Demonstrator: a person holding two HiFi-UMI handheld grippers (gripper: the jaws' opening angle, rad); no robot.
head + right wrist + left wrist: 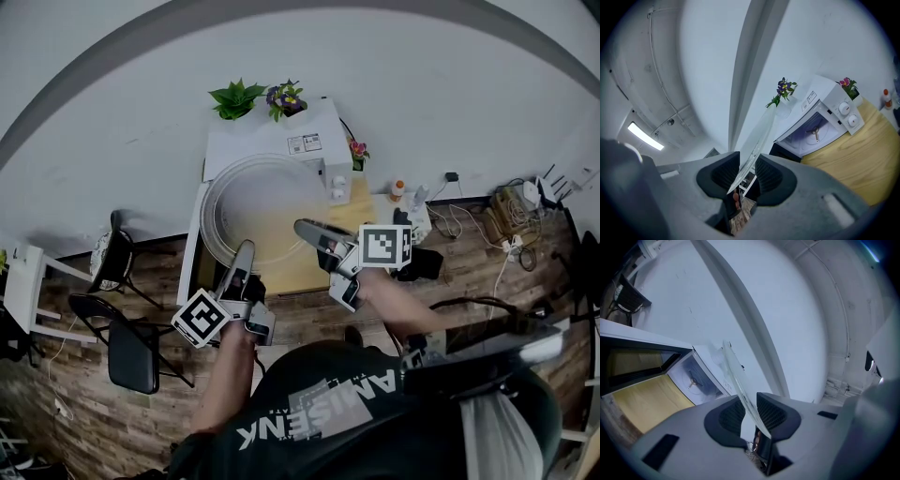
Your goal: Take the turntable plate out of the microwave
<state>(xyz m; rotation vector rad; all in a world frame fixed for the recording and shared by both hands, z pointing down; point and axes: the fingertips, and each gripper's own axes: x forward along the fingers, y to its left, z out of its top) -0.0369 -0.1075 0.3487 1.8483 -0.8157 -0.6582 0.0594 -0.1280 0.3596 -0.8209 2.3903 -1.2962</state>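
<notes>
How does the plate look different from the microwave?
The plate is round and see-through; the microwave is boxy and white. The plate is held in the air by the left gripper and right gripper; the microwave sits on the table, door open.

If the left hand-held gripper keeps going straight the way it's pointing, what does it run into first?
The left hand-held gripper clamps the glass plate, which would travel along. Beyond, the white wall looks first in line; the open microwave sits off to one side, though depth is unclear.
</notes>
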